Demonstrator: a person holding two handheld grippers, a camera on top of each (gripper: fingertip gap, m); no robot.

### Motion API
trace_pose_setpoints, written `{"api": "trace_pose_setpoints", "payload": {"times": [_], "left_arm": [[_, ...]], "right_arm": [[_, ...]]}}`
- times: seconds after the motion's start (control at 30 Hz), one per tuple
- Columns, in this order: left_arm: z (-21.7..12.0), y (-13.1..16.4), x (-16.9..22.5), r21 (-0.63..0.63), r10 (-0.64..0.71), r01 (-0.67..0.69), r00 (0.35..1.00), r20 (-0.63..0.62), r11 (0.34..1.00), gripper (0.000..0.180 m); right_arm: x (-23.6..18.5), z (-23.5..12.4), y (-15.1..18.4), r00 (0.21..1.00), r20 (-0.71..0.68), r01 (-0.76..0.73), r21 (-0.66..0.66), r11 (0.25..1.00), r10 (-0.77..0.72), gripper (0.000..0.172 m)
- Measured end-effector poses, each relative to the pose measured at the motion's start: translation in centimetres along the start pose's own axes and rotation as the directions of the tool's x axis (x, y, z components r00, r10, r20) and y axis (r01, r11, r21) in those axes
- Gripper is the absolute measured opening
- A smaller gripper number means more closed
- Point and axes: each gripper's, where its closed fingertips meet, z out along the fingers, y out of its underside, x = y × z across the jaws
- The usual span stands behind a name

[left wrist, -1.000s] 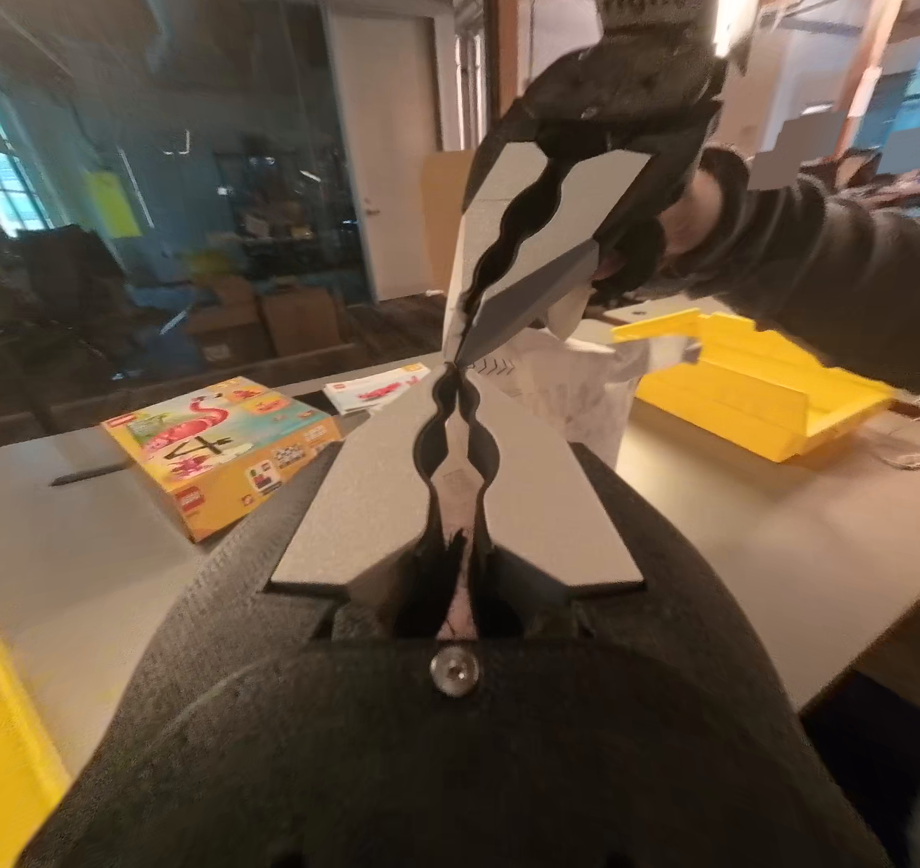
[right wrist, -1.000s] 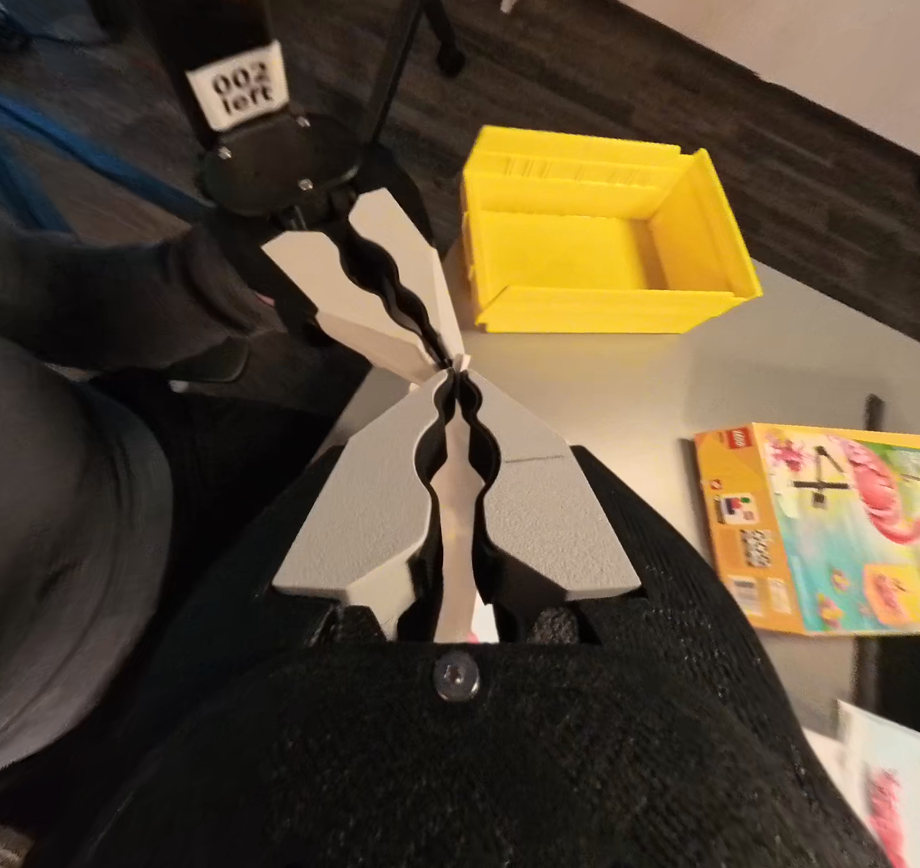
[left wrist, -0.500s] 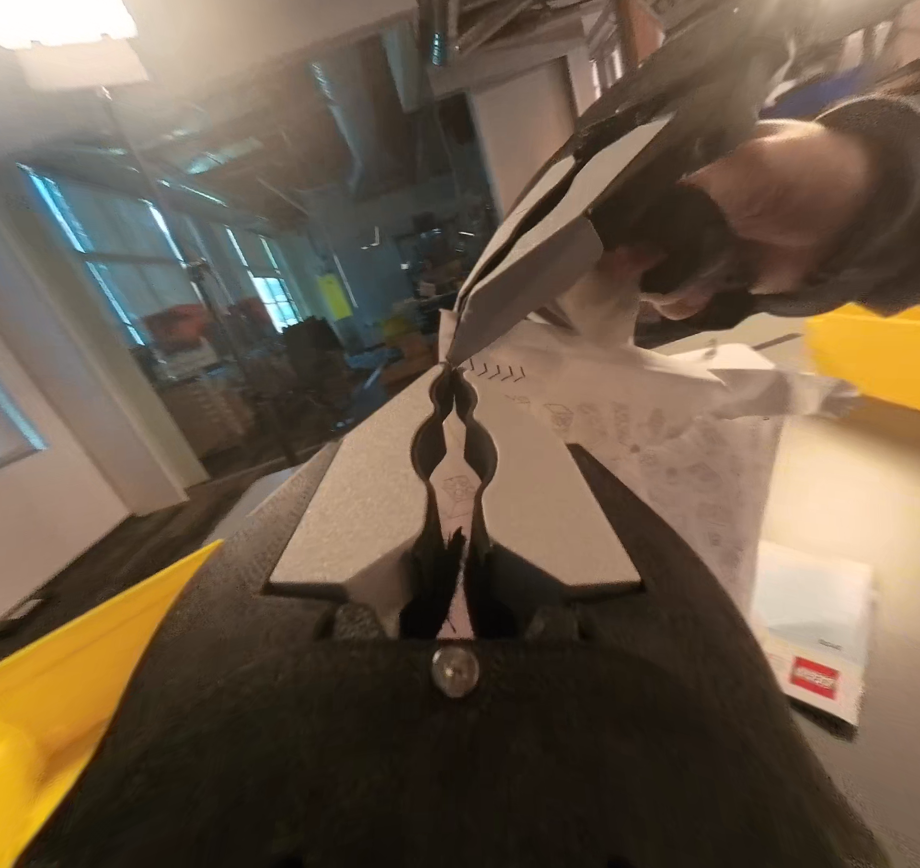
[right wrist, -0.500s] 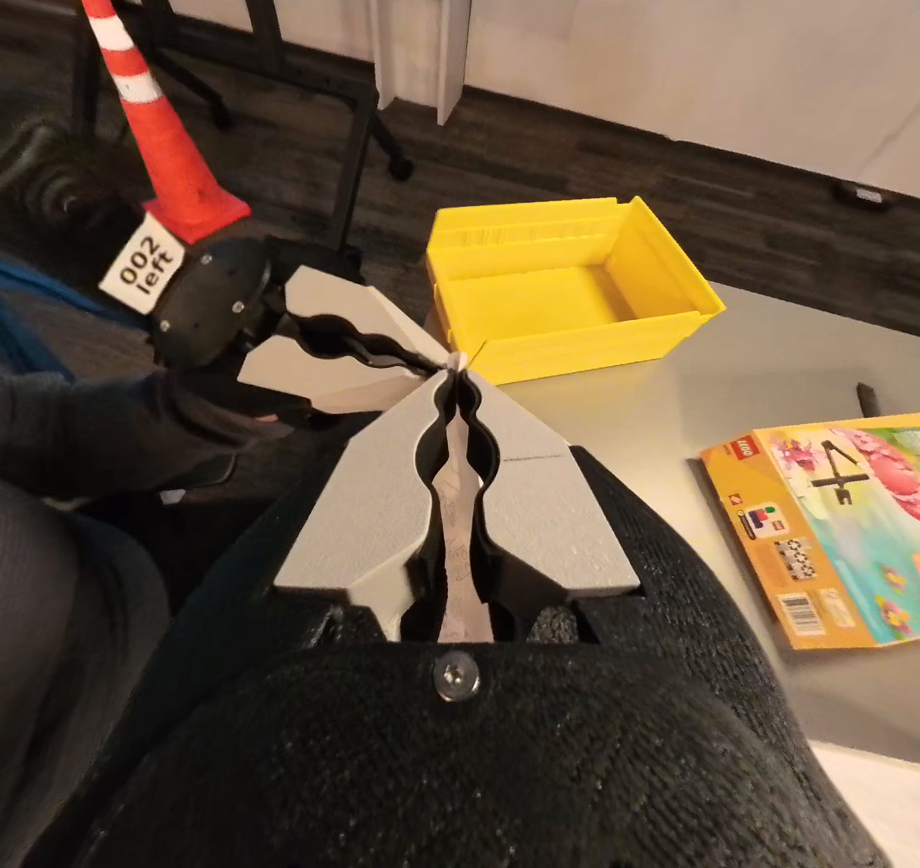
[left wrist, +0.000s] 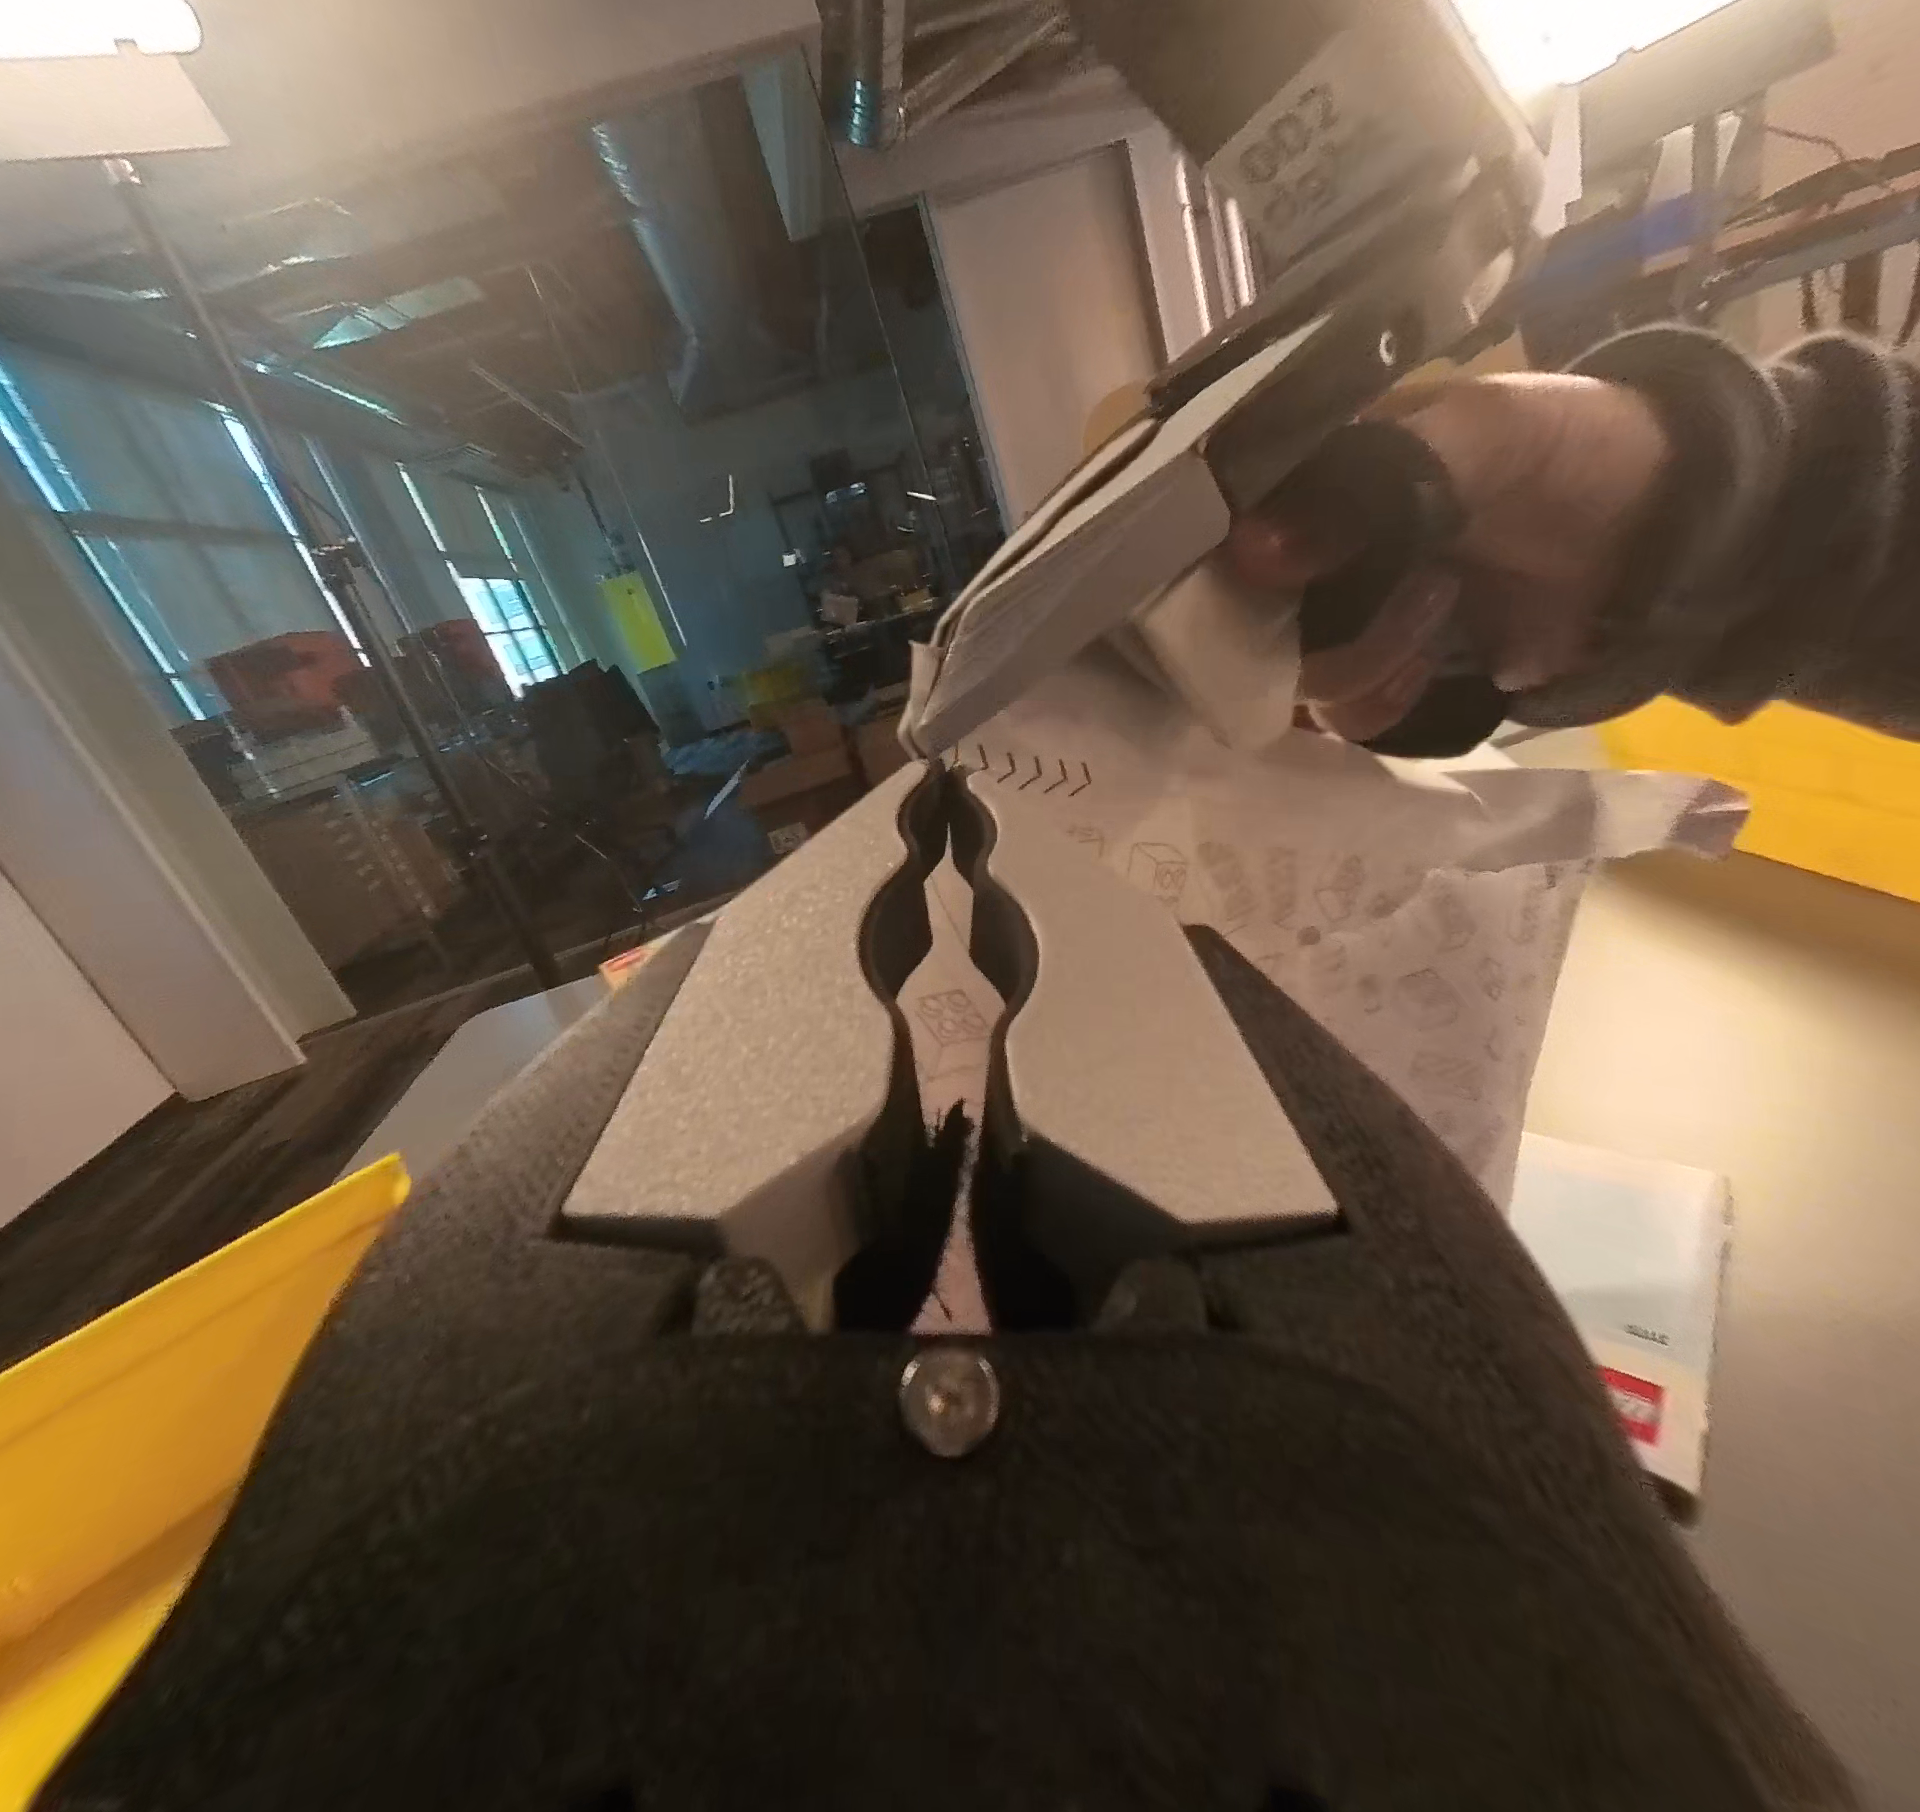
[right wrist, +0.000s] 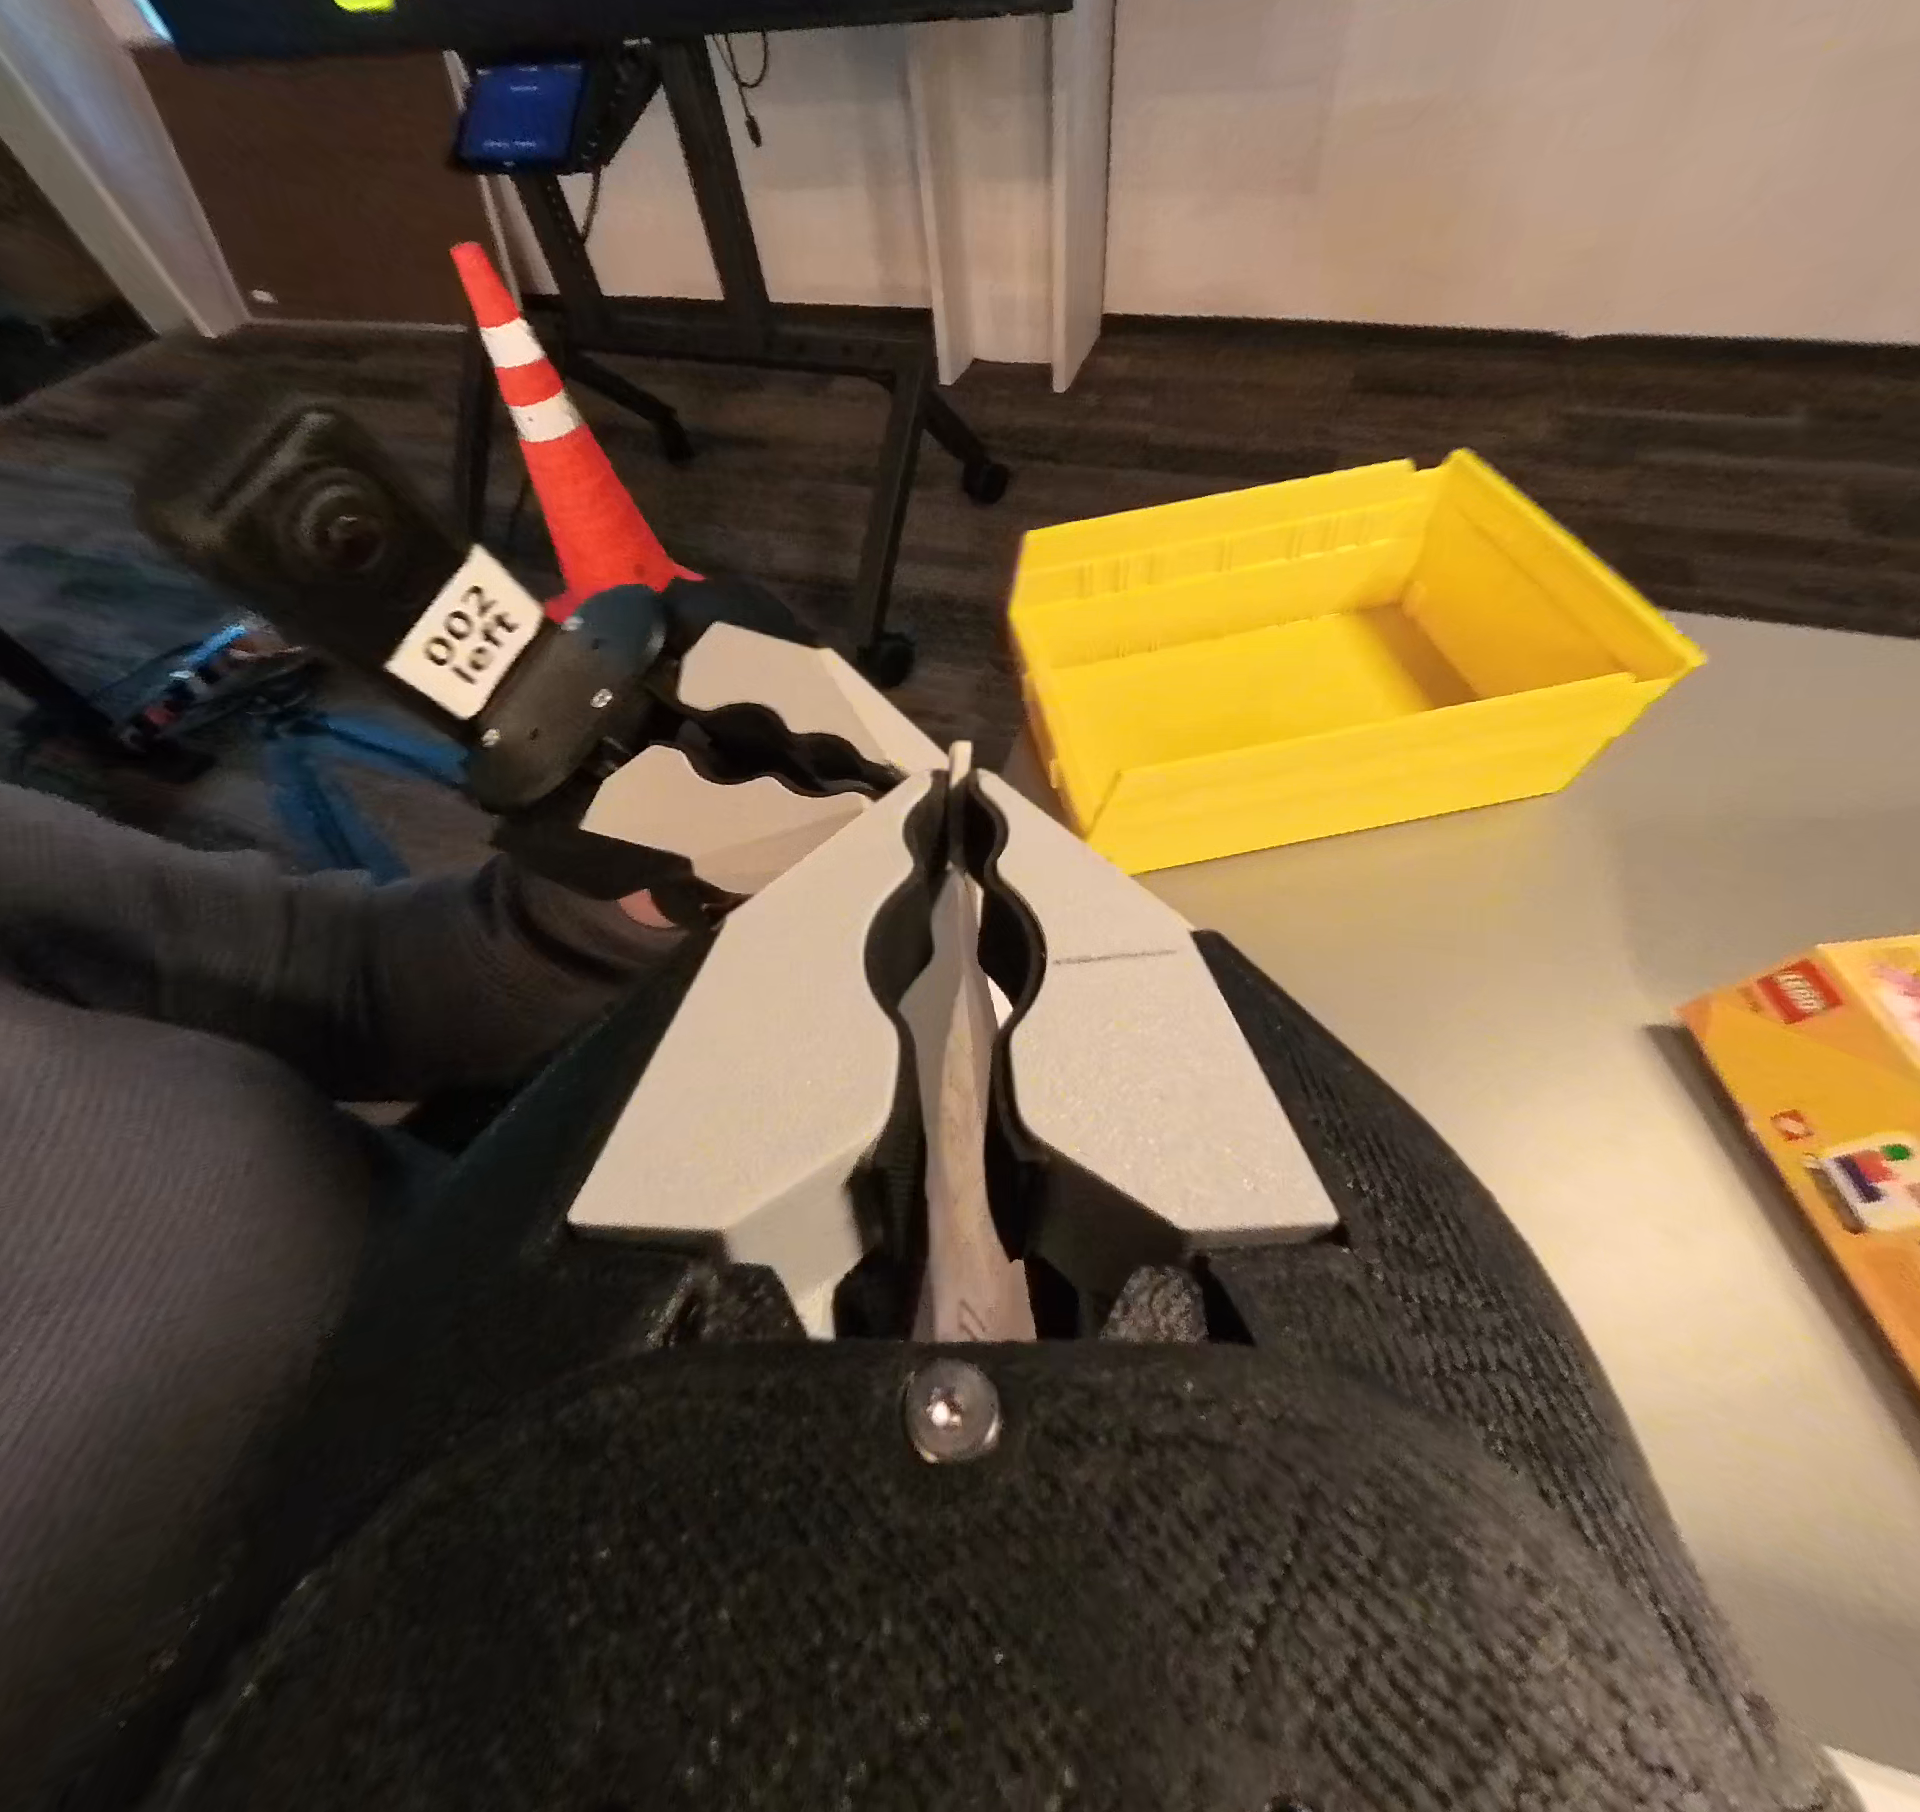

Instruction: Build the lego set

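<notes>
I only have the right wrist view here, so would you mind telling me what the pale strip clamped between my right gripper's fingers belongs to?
Observer: It is the edge of a white printed paper bag; the right gripper is shut on it.
Operator: Thank you. Is the left gripper on the same bag?
Observer: Yes, the left gripper pinches it too, tip to tip with the right.
Operator: What lies under the bag?
Observer: A pale booklet lies on the table below it.
</notes>
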Motion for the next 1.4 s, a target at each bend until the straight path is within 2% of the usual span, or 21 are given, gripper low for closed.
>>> {"api": "trace_pose_setpoints", "payload": {"times": [0.1, 0.17, 0.23, 0.33, 0.43, 0.57, 0.63, 0.83, 0.93, 1.13, 1.27, 1.37, 1.4], "left_arm": [[0.1, -0.1, -0.3, 0.009, 0.078, -0.079, 0.994, 0.077, 0.997, 0.000], [-0.2, -1.0, 0.8, 0.045, 0.175, -0.181, 0.978, 0.112, 0.982, 0.000], [-0.1, -1.2, 1.4, 0.032, 0.241, -0.248, 0.959, 0.149, 0.968, 0.000], [0.1, -0.6, 0.9, 0.025, 0.204, -0.211, 0.967, 0.154, 0.977, 0.000], [0.1, 0.0, 1.5, 0.010, 0.239, -0.244, 0.959, 0.150, 0.970, 0.000], [-0.7, 0.7, 1.9, 0.002, 0.247, -0.251, 0.956, 0.157, 0.968, 0.000], [-1.1, 1.3, 1.7, -0.009, 0.240, -0.241, 0.958, 0.157, 0.970, 0.000], [-2.4, 3.7, 2.3, -0.075, 0.260, -0.252, 0.958, 0.121, 0.965, 0.000], [-2.7, 4.7, 2.7, -0.091, 0.268, -0.259, 0.957, 0.107, 0.962, 0.000], [-4.1, 5.8, 1.7, -0.111, 0.224, -0.212, 0.968, 0.114, 0.971, 0.000], [-4.0, 6.8, 2.3, -0.134, 0.232, -0.219, 0.969, 0.086, 0.967, 0.000], [-3.9, 7.2, 2.3, -0.143, 0.241, -0.227, 0.966, 0.090, 0.963, 0.000], [-4.2, 7.2, 1.6, -0.147, 0.241, -0.222, 0.963, 0.121, 0.964, 0.000]], "right_arm": [[0.7, 0.1, -0.3, 0.994, -0.091, 0.053, 0.007, 0.999, -0.052, 0.000], [2.7, -0.6, -0.6, 0.961, -0.238, 0.140, -0.013, 0.990, -0.139, 0.000], [3.4, -0.9, -0.7, 0.960, -0.250, 0.125, -0.018, 0.992, -0.125, 0.000], [4.2, -0.6, 0.0, 0.953, -0.268, 0.126, -0.071, 0.989, -0.141, 0.000], [6.2, -1.0, 0.4, 0.926, -0.341, 0.130, -0.110, 0.985, -0.160, 0.000], [9.2, -2.1, 1.8, 0.911, -0.403, 0.047, -0.105, 0.993, -0.085, 0.000], [11.2, -3.0, 3.0, 0.875, -0.474, 0.032, -0.133, 0.991, -0.092, 0.000], [15.9, -6.6, 5.2, 0.824, -0.563, -0.104, -0.038, 0.994, 0.065, 0.000], [18.4, -8.9, 6.1, 0.752, -0.659, -0.095, -0.061, 0.994, 0.032, 0.000], [22.9, -15.0, 8.5, 0.626, -0.762, -0.200, 0.049, 0.978, 0.166, 0.000], [24.5, -18.1, 9.5, 0.559, -0.813, -0.211, 0.049, 0.976, 0.162, 0.000], [25.9, -21.4, 10.0, 0.457, -0.881, -0.194, 0.035, 0.980, 0.122, 0.000], [26.6, -23.8, 10.3, 0.377, -0.918, -0.192, 0.051, 0.980, 0.121, 0.000]]}}
